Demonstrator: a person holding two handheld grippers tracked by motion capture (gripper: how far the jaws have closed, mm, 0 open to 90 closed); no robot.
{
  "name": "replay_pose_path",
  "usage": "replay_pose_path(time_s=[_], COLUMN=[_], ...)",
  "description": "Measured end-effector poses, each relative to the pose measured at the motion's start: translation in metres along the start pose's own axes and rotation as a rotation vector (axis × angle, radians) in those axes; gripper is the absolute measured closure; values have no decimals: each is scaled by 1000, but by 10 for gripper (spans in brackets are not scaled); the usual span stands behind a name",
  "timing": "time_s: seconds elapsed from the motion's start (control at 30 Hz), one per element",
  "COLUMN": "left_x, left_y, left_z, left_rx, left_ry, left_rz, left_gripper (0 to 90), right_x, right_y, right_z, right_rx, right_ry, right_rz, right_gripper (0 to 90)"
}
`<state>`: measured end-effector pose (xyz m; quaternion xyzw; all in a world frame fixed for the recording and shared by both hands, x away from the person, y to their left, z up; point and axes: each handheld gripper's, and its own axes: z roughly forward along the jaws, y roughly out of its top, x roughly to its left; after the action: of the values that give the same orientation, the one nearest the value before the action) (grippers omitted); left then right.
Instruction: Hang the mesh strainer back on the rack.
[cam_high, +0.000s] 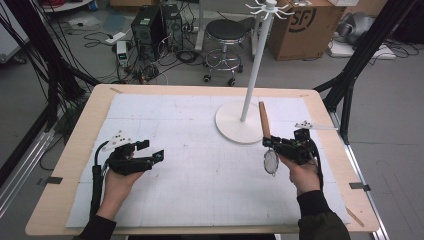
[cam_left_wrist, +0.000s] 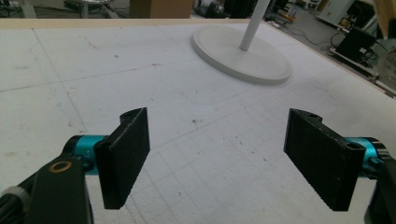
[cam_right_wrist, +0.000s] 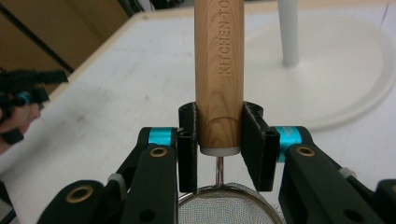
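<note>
Left claw (cam_high: 152, 150) wide open, empty, low over the desk (cam_high: 70, 165). Right claw (cam_high: 268, 142) clamped on the wooden handle of the strainer (cam_high: 270, 161), next to the white stand (cam_high: 239, 122); mesh bowl hangs toward the person.

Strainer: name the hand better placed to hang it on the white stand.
Right. The right gripper already clamps the strainer by its wooden handle, right beside the white stand. The left gripper has open, empty jaws, farther from the stand.
</note>
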<state>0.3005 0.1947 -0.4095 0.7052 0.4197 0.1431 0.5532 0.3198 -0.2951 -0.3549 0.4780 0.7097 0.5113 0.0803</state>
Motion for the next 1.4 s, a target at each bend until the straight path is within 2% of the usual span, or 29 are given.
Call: replay_pose_path(time_s=[0.17, 0.3, 0.5, 0.63, 0.93, 1.07, 1.27, 1.4], left_x=[1, 1, 1, 1, 1, 2, 1, 1], left_y=[1, 1, 1, 1, 1, 2, 2, 2], left_z=[-2, -3, -3, -3, -3, -4, -4, -4], left_rx=[-6, -7, -12, -9, -7, -10, -8, 0], left_ry=[3, 0, -2, -2, -2, 1, -1, -11], left_rz=[-1, -2, -2, -2, -2, -5, 1, -10], left_gripper=[231, 231, 231, 231, 231, 231, 231, 231], right_x=[9, 14, 15, 15, 23, 26, 27, 27], right_y=[18, 26, 32, 36, 51, 62, 74, 80], right_z=[-4, -5, -5, -7, -8, -6, -10, -12], right_rx=[-105, -154, -197, -244, -314, -314, -398, -418], right_ry=[22, 39, 56, 77, 86, 103, 106, 108], right_rz=[-11, -11, -3, 14, -9, -17, -13, -16], right_gripper=[694, 694, 694, 694, 693, 693, 693, 693])
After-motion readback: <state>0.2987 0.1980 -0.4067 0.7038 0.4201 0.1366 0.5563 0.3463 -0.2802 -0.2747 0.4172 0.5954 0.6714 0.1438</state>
